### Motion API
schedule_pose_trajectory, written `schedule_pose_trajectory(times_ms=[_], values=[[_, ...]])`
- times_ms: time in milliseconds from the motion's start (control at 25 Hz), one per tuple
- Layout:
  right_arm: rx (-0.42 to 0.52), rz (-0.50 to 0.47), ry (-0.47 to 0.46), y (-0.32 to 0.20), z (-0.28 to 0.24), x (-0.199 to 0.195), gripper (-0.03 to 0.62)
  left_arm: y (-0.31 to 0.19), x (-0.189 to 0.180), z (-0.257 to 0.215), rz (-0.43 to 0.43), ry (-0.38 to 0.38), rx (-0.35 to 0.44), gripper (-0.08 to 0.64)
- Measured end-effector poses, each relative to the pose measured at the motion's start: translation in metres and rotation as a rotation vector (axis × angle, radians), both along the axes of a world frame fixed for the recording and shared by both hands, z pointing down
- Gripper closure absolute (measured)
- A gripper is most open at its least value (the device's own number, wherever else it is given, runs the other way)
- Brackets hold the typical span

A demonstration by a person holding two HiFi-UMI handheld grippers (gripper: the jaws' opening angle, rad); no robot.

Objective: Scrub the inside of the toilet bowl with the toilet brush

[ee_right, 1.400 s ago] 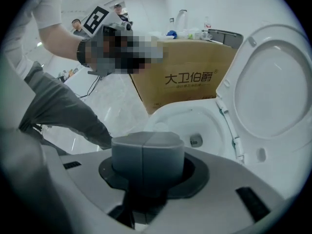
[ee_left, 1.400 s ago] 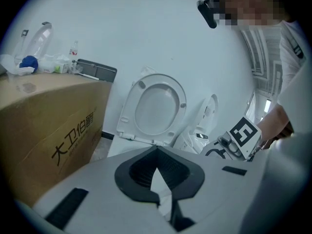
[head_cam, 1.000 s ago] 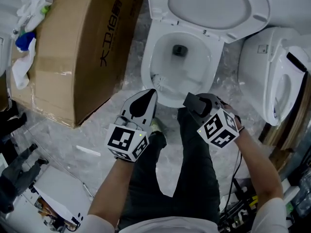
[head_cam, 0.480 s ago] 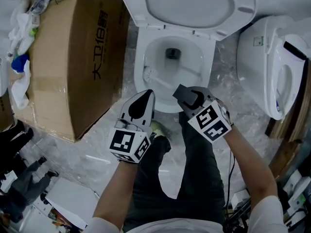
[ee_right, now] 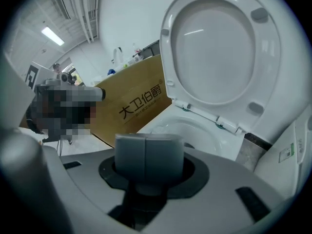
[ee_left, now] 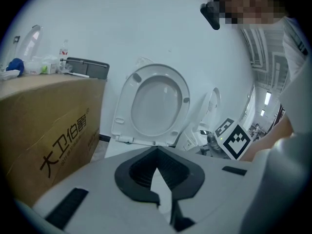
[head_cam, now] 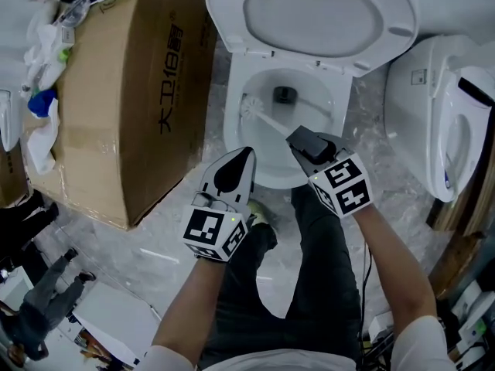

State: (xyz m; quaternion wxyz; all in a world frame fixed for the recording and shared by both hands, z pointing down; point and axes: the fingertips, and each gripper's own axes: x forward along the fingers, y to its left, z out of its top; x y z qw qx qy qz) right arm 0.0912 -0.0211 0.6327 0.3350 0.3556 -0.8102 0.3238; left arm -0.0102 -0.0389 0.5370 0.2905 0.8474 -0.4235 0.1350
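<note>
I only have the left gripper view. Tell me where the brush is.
Observer: Head view shows the brush inside the bowl, bristles near the wall on the person's left.
Operator: Say what holds it.
Observer: The right gripper, shut on its handle.
Operator: Locate the drain.
Observer: The dark drain sits at the bowl's far end, just right of the bristles.

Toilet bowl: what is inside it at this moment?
The toilet brush slants across it, and a dark drain opening lies at the bottom. The right gripper covers the handle's near end.
</note>
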Motion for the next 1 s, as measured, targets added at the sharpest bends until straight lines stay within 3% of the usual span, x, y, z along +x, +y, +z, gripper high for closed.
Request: schedule_pose_trajectory(times_ms=[160,280,520,720,1000], values=[[-0.039,0.068,-0.017,0.008,-0.004,0.013,0.436,0.002,-0.005,-0.008,-0.007,0.003,0.001,0.552],[-0.046,0.105,0.026,0.022,-0.008,0.031,0.436,0.008,-0.007,-0.012,-0.007,0.008,-0.007,0.552],[-0.025,0.02,0.182,0.059,0.011,0.037,0.436,0.024,0.002,0.001,0.017,0.024,-0.034,0.554],[-0.013,-0.051,0.227,0.073,0.041,0.01,0.436,0.03,0.001,0.022,0.034,0.024,-0.046,0.554],[0.099,-0.045,0.28,0.036,0.063,0.0,0.436,0.027,-0.008,0.049,0.034,0.024,-0.05,0.552]])
